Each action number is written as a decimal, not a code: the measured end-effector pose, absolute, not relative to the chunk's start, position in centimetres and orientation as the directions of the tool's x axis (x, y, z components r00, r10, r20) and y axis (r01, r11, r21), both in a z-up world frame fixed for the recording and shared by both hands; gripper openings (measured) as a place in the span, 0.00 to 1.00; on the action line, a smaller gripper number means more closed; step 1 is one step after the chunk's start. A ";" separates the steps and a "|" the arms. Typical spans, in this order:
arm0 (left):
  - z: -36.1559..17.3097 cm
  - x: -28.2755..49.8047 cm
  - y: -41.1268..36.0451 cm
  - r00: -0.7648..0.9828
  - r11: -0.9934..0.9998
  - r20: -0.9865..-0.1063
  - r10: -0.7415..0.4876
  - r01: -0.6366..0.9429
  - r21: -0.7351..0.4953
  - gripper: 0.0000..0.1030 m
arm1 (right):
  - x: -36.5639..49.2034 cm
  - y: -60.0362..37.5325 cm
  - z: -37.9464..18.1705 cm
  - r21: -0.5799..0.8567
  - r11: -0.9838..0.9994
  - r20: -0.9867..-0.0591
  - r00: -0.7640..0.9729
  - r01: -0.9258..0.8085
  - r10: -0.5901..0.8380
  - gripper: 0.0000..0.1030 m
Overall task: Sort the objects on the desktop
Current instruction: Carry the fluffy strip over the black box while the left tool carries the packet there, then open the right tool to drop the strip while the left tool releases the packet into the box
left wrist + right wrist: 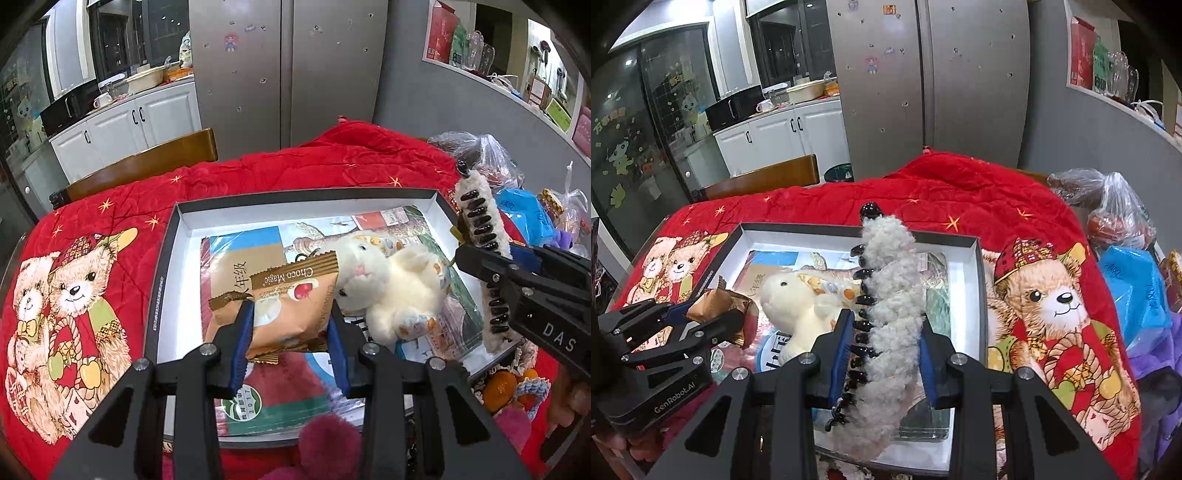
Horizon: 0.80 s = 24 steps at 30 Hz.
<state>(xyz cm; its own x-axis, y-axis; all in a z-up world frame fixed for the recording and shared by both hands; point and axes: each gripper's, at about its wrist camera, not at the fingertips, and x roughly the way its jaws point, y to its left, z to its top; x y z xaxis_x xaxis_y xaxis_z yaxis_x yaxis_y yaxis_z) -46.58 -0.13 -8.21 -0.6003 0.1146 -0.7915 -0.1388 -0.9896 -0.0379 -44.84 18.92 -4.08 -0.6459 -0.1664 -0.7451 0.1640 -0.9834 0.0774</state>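
- Left gripper [291, 328]: blue pads clamped on an orange snack packet [284, 302], held above the near part of the tray [162, 258].
- Right gripper [886, 354]: clamped on a fleecy hair claw [886, 295] with dark teeth, over the tray's right half.
- Tray: shallow, white-lined, resting on a red quilt [295, 166] covering the worktop.
- Contents: a cream plush toy [388, 288] lying on what appear to be bagged booklets [258, 369].
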 end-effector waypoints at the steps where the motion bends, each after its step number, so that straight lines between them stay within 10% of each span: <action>1: -8.2 -46.5 -0.1 -0.600 -0.990 -0.792 0.114 -0.140 -0.036 0.37 | -44.8 18.9 -4.1 0.075 -0.983 -0.745 -0.647 0.166 -0.166 0.32; 10: -8.3 -46.5 0.2 -0.591 -0.990 -0.800 0.103 -0.136 -0.027 0.37 | -44.8 18.7 -4.4 0.068 -0.983 -0.752 -0.639 0.172 -0.164 0.33; 12: -8.3 -46.5 0.2 -0.585 -0.992 -0.806 0.091 -0.128 -0.020 0.59 | -44.9 18.6 -4.6 0.062 -0.982 -0.764 -0.625 0.176 -0.160 0.34; 14: -8.1 -46.6 0.0 -0.588 -0.994 -0.805 0.082 -0.111 -0.020 0.87 | -45.0 18.7 -4.7 0.068 -0.982 -0.769 -0.618 0.174 -0.163 0.60; 16: -7.6 -46.3 -0.4 -0.618 -0.995 -0.781 0.086 -0.100 -0.031 0.89 | -44.9 18.9 -4.5 0.085 -0.983 -0.761 -0.625 0.165 -0.171 0.75; 24: -7.1 -46.3 -0.3 -0.621 -0.995 -0.781 0.068 -0.103 -0.004 0.90 | -44.6 18.9 -3.8 0.069 -0.986 -0.749 -0.645 0.154 -0.153 0.77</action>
<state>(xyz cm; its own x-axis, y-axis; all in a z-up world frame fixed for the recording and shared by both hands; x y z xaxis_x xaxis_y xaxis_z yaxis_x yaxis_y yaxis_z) -46.26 -0.29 -7.06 -0.6211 0.0676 -0.7808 -0.1033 -0.9946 -0.0039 -44.61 18.95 -3.78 -0.6449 -0.1532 -0.7488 0.1536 -0.9857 0.0693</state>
